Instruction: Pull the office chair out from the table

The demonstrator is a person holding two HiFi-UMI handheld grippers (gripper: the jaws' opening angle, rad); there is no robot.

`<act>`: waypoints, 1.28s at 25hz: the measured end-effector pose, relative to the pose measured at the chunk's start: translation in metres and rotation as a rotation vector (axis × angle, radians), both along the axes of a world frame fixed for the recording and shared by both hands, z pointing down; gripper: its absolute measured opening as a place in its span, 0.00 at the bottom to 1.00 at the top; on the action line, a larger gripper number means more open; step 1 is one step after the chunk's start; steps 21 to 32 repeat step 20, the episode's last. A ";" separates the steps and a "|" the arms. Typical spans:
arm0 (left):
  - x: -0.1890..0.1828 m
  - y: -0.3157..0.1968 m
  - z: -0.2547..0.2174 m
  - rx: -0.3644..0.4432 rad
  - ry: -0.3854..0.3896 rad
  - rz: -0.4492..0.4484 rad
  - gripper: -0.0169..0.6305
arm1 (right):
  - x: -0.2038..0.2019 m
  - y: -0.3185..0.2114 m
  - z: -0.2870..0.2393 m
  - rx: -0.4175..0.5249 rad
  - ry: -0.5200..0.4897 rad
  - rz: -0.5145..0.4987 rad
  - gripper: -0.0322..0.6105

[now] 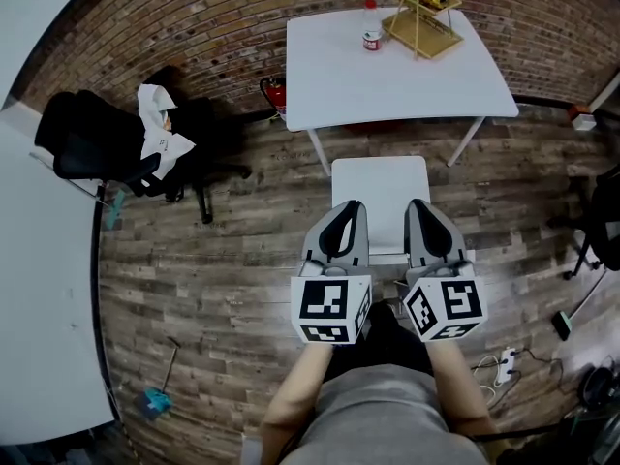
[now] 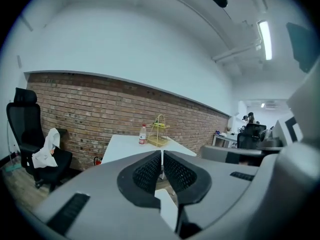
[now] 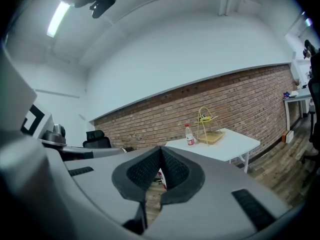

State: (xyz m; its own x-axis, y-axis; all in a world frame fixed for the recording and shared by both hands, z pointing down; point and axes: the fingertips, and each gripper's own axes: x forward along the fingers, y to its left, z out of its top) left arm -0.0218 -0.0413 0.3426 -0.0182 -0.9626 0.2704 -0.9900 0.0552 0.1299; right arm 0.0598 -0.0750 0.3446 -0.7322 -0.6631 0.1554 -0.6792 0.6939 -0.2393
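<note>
The black office chair (image 1: 92, 143) stands at the left, away from the white table (image 1: 397, 85), with a white cloth (image 1: 160, 129) draped on it. It also shows at the left of the left gripper view as the chair (image 2: 30, 139) and small in the right gripper view as the chair (image 3: 97, 140). My left gripper (image 1: 349, 206) and right gripper (image 1: 419, 206) hang side by side in front of me, far from the chair. Each points toward the table. The pads of the left gripper (image 2: 162, 154) meet on nothing, and those of the right gripper (image 3: 161, 150) do too.
A small white stool-like table (image 1: 380, 177) sits just beyond my grippers. On the white table stand a bottle (image 1: 371, 25) and a wire basket (image 1: 421, 13). A fire extinguisher (image 1: 275, 93) leans by the brick wall. A large white desk (image 1: 39, 308) runs along the left.
</note>
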 end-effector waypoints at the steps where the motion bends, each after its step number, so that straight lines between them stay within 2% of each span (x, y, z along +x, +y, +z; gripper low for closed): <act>1: 0.000 0.000 0.001 -0.003 -0.004 -0.001 0.06 | -0.001 0.000 -0.001 0.006 0.000 -0.004 0.07; 20: 0.001 -0.006 -0.008 0.005 -0.063 0.018 0.06 | -0.002 -0.008 -0.007 0.025 0.024 0.012 0.07; 32: 0.001 -0.006 -0.008 0.005 -0.063 0.018 0.06 | -0.002 -0.008 -0.007 0.025 0.024 0.012 0.07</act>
